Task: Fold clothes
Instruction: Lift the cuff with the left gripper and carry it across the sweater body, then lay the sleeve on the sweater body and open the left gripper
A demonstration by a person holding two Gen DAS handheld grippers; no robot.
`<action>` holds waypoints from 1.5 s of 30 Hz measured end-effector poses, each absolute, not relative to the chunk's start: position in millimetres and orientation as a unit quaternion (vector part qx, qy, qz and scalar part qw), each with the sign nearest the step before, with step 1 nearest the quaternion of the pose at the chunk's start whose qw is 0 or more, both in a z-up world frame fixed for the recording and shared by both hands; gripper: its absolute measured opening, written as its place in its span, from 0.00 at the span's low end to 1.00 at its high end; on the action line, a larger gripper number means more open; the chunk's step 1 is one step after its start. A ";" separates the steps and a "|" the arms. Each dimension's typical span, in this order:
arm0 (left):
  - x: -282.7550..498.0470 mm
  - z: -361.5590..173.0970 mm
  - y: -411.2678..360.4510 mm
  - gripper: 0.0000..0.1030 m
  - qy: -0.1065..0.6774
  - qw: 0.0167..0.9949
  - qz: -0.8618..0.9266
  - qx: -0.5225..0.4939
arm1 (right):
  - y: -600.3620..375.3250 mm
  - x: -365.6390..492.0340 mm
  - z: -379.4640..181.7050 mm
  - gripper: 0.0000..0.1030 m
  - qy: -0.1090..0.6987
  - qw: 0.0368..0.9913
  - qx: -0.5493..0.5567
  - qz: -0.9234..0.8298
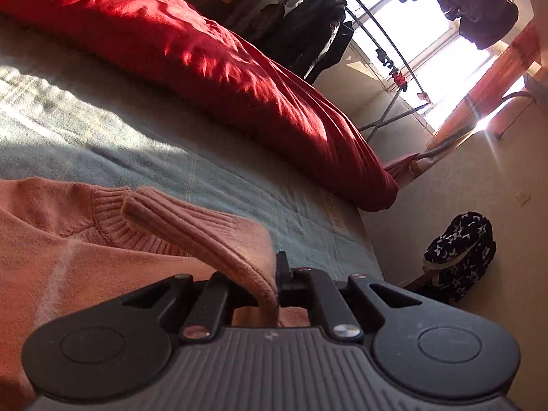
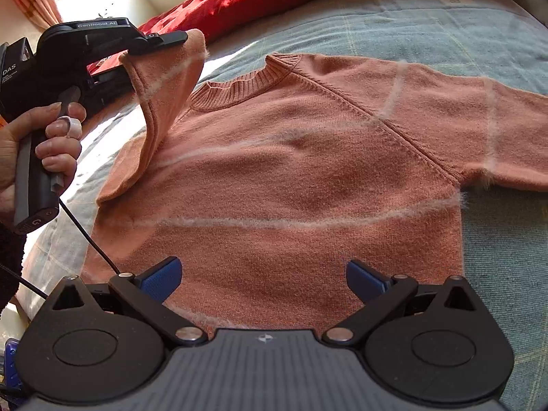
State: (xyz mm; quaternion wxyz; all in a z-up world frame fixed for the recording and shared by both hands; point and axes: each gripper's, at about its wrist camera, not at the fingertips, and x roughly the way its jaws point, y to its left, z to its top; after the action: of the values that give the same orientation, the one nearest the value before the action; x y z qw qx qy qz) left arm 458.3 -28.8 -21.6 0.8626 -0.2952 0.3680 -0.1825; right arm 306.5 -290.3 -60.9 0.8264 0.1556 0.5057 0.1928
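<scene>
A salmon-pink knit sweater [image 2: 291, 178] with thin white stripes lies flat, front up, on a pale blue bed cover [image 2: 411, 30]. Its ribbed collar [image 2: 246, 85] points away from me. My left gripper [image 1: 274, 294] is shut on the ribbed cuff of one sleeve [image 1: 205, 229] and holds it lifted above the sweater's body; it also shows in the right wrist view [image 2: 181, 39], at the upper left. The other sleeve [image 2: 496, 130] lies spread out to the right. My right gripper [image 2: 263, 281] is open and empty, hovering over the sweater's lower hem.
A red duvet [image 1: 205, 54] lies bunched along the far side of the bed. Beside the bed is a floor with a dark star-patterned bag [image 1: 462, 257]. A clothes rack [image 1: 383, 41] with dark garments stands by a bright window.
</scene>
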 end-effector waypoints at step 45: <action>418.6 -61.4 -197.4 0.38 0.360 0.818 -0.288 0.344 | -318.9 295.3 -72.2 1.00 0.509 0.821 0.200 0.165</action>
State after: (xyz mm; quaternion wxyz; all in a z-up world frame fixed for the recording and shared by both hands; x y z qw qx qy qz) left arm 418.6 -197.4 -61.4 0.8178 0.3437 0.3605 -0.2883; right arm 295.3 -318.9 -72.2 0.8207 0.2004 0.5088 0.1652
